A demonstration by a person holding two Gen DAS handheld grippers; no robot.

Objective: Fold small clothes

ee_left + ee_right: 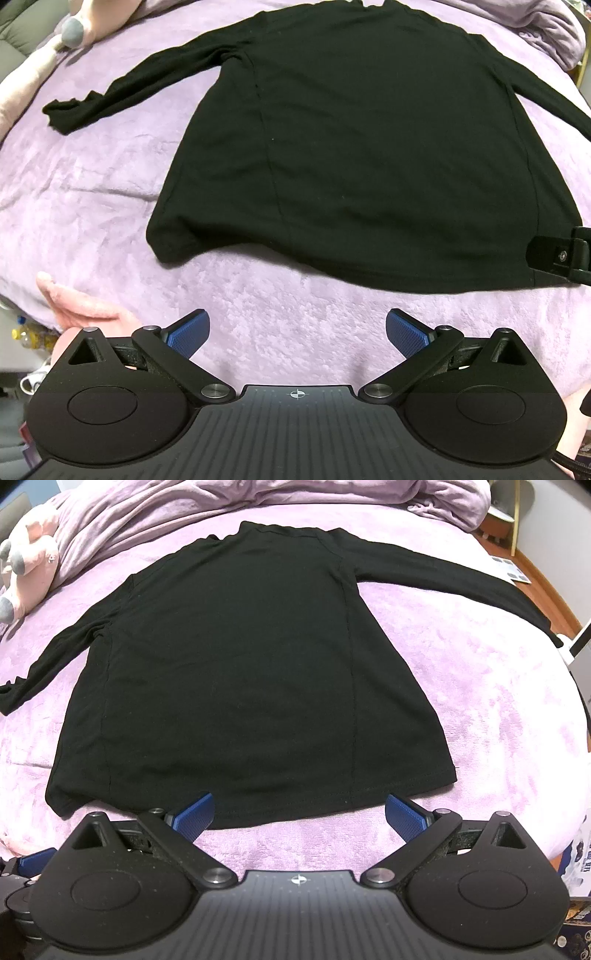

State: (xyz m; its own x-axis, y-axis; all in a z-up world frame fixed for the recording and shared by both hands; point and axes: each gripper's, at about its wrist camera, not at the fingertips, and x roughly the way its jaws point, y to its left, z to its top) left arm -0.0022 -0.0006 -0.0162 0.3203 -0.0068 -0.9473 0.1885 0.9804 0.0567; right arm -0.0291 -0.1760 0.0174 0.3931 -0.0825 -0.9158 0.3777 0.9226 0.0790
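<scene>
A black long-sleeved top (362, 147) lies flat on a lilac blanket (92, 192), hem toward me, sleeves spread left and right. In the right wrist view the same top (236, 672) fills the middle, its hem just beyond the fingertips. My left gripper (297, 332) is open over bare blanket, short of the hem and nearer its left corner. My right gripper (298, 814) is open too, its blue pads (194, 816) level with the hem edge and holding nothing. Part of the right gripper shows at the right edge of the left wrist view, beside the hem's right corner.
A pink plush toy (31, 554) lies at the far left of the bed. Bunched lilac bedding (258, 494) runs along the far side. A hand (85, 306) shows beside the left gripper. The bed's right edge drops to a wooden floor (546, 579).
</scene>
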